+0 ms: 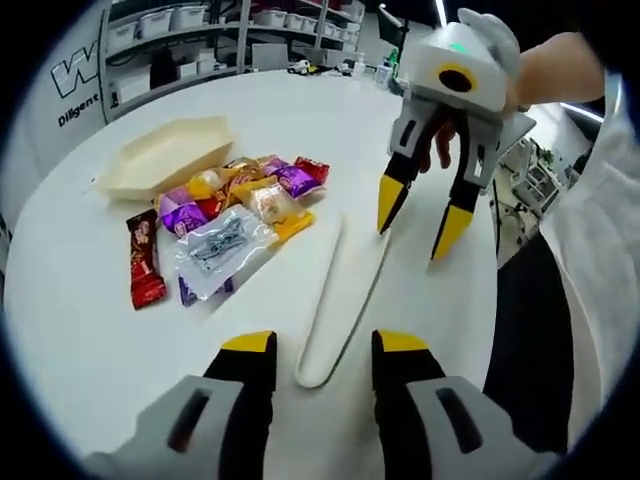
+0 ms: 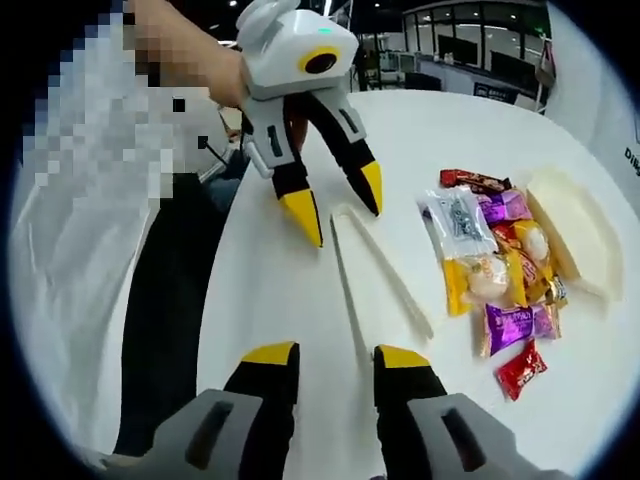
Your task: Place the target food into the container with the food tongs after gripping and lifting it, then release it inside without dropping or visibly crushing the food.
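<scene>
Your reference landmark is the white food tongs (image 1: 342, 300), which lie flat on the round white table (image 1: 90, 340) with both arms closed together.

Left gripper (image 1: 325, 345): in the left gripper view its two yellow-tipped jaws stand apart, one on either side of the rounded hinge end of the tongs. The jaws hold nothing, and you cannot tell from this view whether they touch the tongs. In the right gripper view the same gripper (image 2: 340, 205) hangs above the far end of the tongs (image 2: 375, 275), jaws spread.

Right gripper (image 2: 335, 357): in the right gripper view its jaws are parted and empty, positioned at the near end of the tongs, just short of the tips. In the left gripper view you see it (image 1: 422, 220) held by a hand (image 1: 545, 70) above the table, beyond the tip end of the tongs and slightly to one side, jaws wide and clear of everything.

Target food: a pile of wrapped snacks (image 1: 235, 205) lies beside the tongs, near their tip end in the left gripper view. It includes purple, yellow and red wrappers, a clear packet (image 1: 222, 245) and a dark red bar (image 1: 145, 258) at the pile's outer edge.

Container: the cream boat-shaped tray (image 1: 165, 155) sits just beyond the snack pile, on the side away from the tongs. In the right gripper view the tray (image 2: 585, 235) touches the pile's far edge.
</scene>
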`<action>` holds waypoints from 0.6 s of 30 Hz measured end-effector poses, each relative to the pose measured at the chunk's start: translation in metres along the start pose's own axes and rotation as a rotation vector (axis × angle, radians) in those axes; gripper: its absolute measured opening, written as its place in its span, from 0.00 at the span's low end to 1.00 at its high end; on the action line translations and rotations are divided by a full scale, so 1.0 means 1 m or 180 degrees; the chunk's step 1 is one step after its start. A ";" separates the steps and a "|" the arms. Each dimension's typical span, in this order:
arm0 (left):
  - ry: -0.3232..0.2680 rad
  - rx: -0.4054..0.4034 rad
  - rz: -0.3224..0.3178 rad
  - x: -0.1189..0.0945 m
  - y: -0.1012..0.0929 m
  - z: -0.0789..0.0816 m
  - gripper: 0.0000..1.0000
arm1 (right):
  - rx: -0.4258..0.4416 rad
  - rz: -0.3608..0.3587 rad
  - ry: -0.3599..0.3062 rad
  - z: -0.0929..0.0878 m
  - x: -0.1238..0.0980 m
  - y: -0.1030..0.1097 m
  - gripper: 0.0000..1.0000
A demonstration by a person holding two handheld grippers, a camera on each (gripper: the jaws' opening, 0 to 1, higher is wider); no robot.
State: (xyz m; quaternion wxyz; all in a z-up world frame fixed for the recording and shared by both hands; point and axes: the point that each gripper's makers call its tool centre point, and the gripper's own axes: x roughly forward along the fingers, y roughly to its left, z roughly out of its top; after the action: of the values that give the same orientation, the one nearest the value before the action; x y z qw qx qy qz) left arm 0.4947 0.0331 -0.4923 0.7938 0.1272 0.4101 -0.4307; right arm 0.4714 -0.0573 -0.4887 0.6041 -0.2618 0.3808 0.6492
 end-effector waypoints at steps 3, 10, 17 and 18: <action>0.0020 0.0067 -0.0050 0.001 -0.001 0.000 0.35 | 0.0026 -0.0002 -0.0014 0.000 -0.001 0.003 0.25; 0.0044 0.0133 -0.0107 0.003 0.000 -0.002 0.33 | 0.0176 -0.0082 -0.0130 0.001 -0.005 -0.002 0.24; 0.0009 0.0162 -0.0177 0.003 -0.001 0.000 0.32 | 0.0234 -0.0133 -0.0149 -0.001 -0.008 -0.004 0.25; 0.0008 0.0171 -0.0185 0.003 -0.001 0.000 0.32 | 0.0238 -0.0134 -0.0147 -0.002 -0.008 -0.004 0.25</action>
State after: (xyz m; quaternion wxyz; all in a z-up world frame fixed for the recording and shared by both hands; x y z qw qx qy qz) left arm 0.4952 0.0306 -0.4943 0.7768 0.1370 0.4029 -0.4643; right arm 0.4762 -0.0635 -0.4842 0.6357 -0.2319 0.3851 0.6275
